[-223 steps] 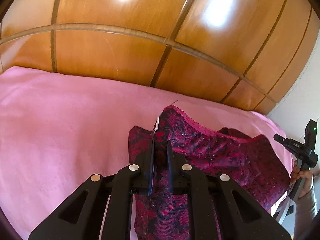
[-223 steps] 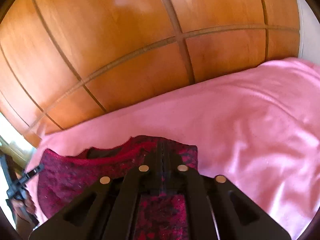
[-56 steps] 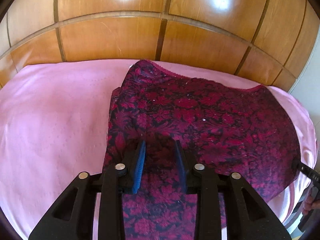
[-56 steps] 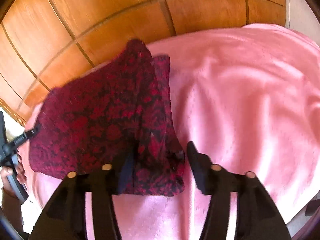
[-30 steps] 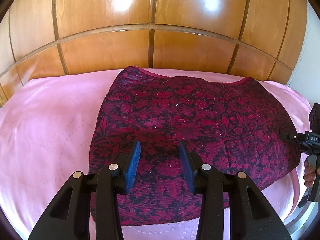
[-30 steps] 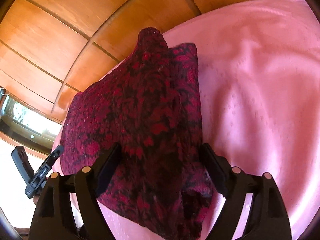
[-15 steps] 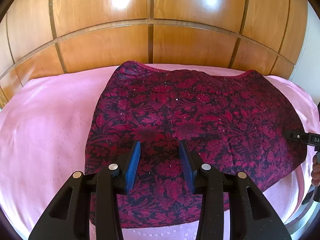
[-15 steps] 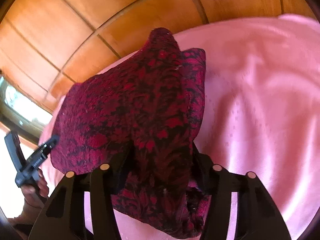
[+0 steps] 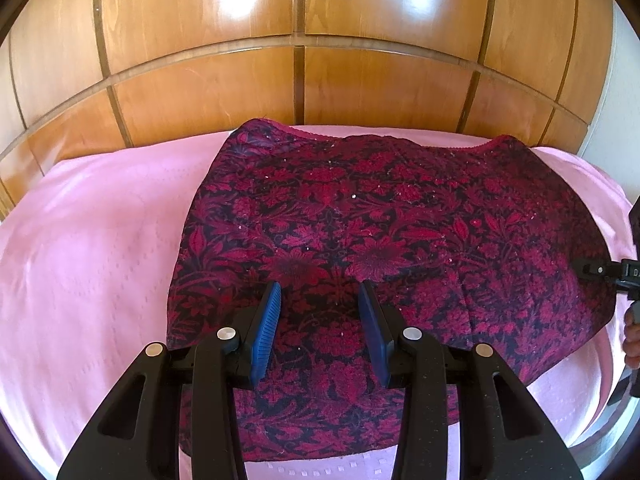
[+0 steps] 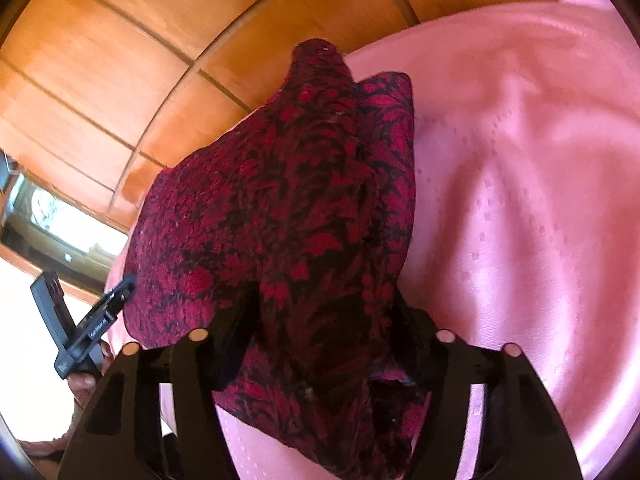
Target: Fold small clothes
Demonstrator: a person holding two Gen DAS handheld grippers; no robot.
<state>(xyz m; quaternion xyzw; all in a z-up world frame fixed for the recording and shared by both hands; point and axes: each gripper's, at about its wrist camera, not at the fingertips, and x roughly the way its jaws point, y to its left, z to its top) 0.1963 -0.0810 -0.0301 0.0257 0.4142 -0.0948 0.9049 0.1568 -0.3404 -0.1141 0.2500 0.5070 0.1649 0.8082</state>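
Red flowered garment (image 9: 384,240) spread on the pink sheet (image 9: 88,248)

Left gripper (image 9: 319,298) hovers above it, fingers apart; right gripper (image 10: 324,300), jaws just closing then easing, seemingly pinches a bunched fold.

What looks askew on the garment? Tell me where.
The garment is bunched into a raised ridge at its end between the right gripper, whose jaws have just been closing on it; the rest lies flat on the pink sheet.

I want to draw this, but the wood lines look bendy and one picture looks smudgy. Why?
Left wrist view: sharp, the fisheye lens bows the wooden panels, and two bright glare patches shine on them. Right wrist view: softer and smeared, the red patterned garment is blurred, and the window at the left edge is washed out.
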